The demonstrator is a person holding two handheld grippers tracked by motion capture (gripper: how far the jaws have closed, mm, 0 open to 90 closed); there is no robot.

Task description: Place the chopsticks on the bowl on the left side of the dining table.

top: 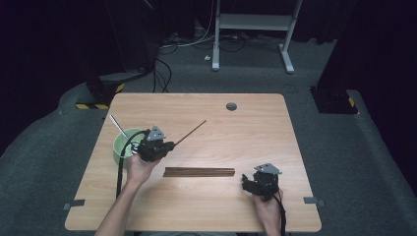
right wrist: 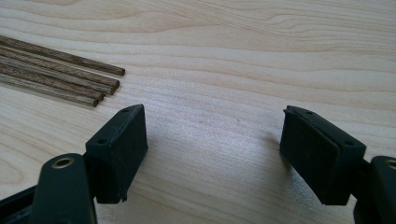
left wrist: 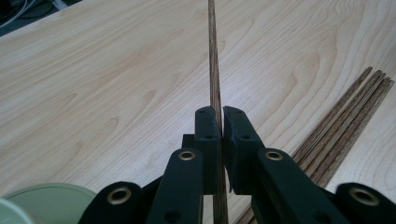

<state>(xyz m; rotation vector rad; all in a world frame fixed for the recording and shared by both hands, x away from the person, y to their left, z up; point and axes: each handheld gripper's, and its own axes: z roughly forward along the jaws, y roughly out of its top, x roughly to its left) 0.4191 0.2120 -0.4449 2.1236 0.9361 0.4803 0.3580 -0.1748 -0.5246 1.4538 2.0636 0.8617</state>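
Note:
My left gripper (top: 167, 146) is shut on one brown wooden stick (top: 191, 132) that points up and right over the table; in the left gripper view that stick (left wrist: 215, 70) runs straight away from between the jaws (left wrist: 222, 122). Several more sticks (top: 199, 172) lie side by side at mid-table, their ends showing as sticks (right wrist: 60, 74) and sticks (left wrist: 345, 121). My right gripper (top: 248, 183) rests near the front right, open (right wrist: 212, 140), with bare wood between its jaws. A pale green cup (top: 126, 143) holding a thin rod (top: 119, 128) stands just left of my left hand.
The wooden table (top: 246, 132) has a grey grommet (top: 231, 106) near its far edge. Tape tabs mark the left edge (top: 74, 204) and right edge (top: 313, 200). A white desk frame (top: 253, 29) and cables sit on the floor beyond.

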